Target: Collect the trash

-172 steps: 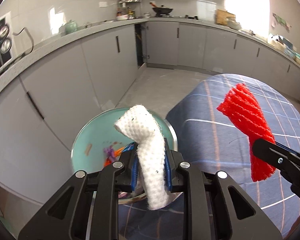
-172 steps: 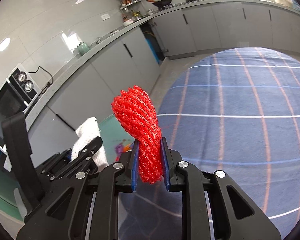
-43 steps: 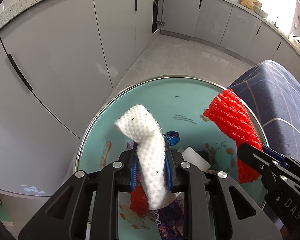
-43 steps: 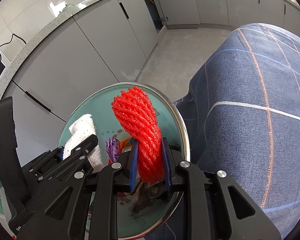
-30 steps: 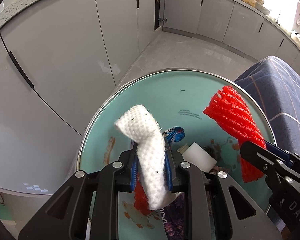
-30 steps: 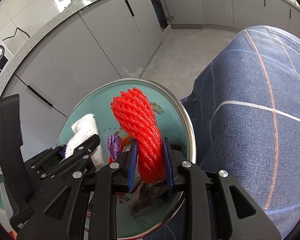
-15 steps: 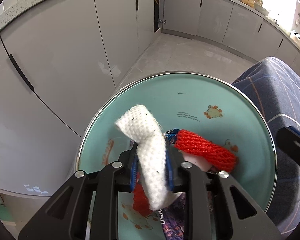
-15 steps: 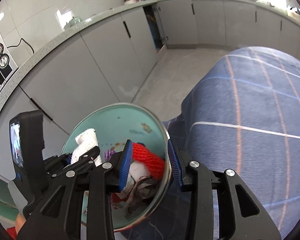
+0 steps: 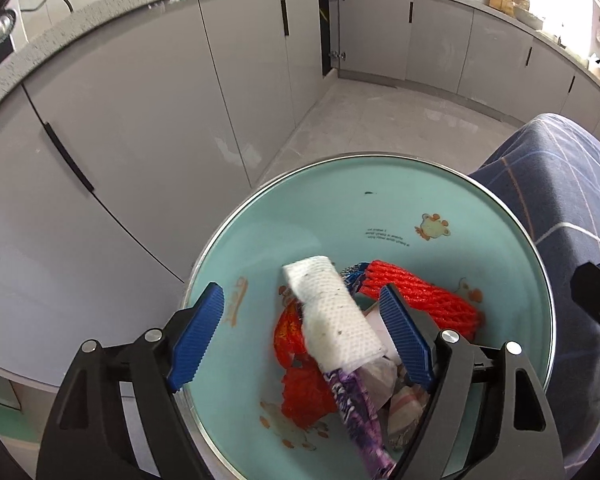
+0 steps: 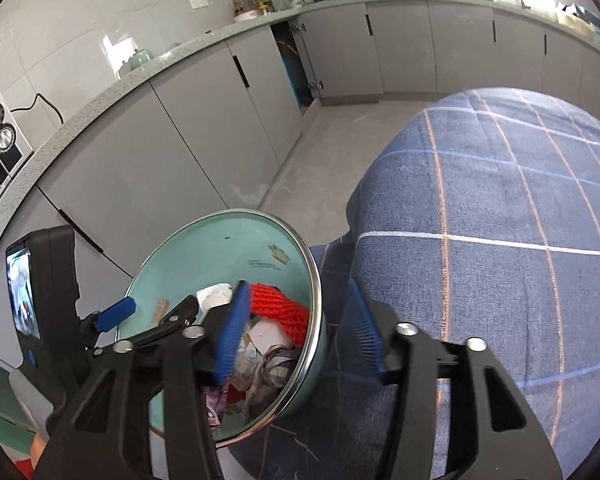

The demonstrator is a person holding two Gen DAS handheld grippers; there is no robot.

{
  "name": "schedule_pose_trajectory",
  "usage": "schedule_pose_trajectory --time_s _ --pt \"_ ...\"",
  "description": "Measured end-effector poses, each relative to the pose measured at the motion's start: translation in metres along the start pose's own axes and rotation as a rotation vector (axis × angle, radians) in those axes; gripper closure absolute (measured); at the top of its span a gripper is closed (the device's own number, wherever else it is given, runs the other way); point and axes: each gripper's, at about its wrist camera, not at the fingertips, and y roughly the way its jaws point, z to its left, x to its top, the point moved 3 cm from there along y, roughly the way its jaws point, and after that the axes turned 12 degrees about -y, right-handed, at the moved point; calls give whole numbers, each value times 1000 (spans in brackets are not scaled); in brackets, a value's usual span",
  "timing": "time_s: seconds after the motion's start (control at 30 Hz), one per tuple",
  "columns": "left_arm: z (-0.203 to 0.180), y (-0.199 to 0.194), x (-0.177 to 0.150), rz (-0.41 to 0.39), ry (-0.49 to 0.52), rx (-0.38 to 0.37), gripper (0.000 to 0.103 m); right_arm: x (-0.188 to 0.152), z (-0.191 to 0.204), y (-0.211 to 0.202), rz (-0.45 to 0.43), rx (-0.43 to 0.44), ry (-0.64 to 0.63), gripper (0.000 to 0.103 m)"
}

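The left gripper (image 9: 302, 326) hangs over the bin (image 9: 380, 184), its blue pads (image 9: 196, 330) spread wide and opening, pressing on nothing. Between them, clear of both pads, the white net (image 9: 332, 318) lies tilted on the heap of trash inside the bin, its upper end toward the far wall. Just beside it, to the right, the red net (image 9: 424, 296) rests across the heap, partly behind the right pad. Under the two nets show a second red scrap (image 9: 304, 396), a purple wrapper (image 9: 356, 404) and crumpled paper (image 9: 406, 398). The bin's inside is pale teal with small cartoon prints, and its rim is shiny metal. In the right wrist view, the right gripper (image 10: 298, 332) sits at the bin's near rim (image 10: 314, 284) with its blue pads parted and opening; nothing is between them but the rim's edge and the cloth beyond, and the pads pinch nothing. The red net (image 10: 280, 310) shows there inside the bin, just past the left pad, with the white net (image 10: 214, 294) behind it. The left gripper (image 10: 156, 312) is also seen from the side in that view, over the bin's left half. The bin stands against a surface covered in a blue checked cloth (image 10: 500, 240). Beyond lie a pale tiled floor (image 9: 380, 120) and a curved run of grey cabinets (image 9: 140, 100) under a speckled counter (image 10: 100, 100).
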Motion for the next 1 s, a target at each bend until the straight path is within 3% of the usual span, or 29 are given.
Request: schedule_pose_trajectory --time_s 0.13,0.27,0.53,0.67,0.8,1.0 --pt "12 -15 -9 -20 -21 13 24 -5 4 -14 -25 -15 -25 30" --pt "25 -39 -19 -51 -55 27 23 -12 6 -24 -28 -2 -26 25" --pt "40 -74 -48 -55 -98 28 19 -33 18 -44 4 19 -60 25" --pt "52 -93 -59 -78 -121 36 12 -42 22 -61 -5 29 -81 25" --pt "60 -119 -68 -150 -151 34 6 -53 25 -83 -44 21 -97 25" --pt "68 -159 -75 -273 -186 23 5 -61 25 -118 -131 5 -93 21"
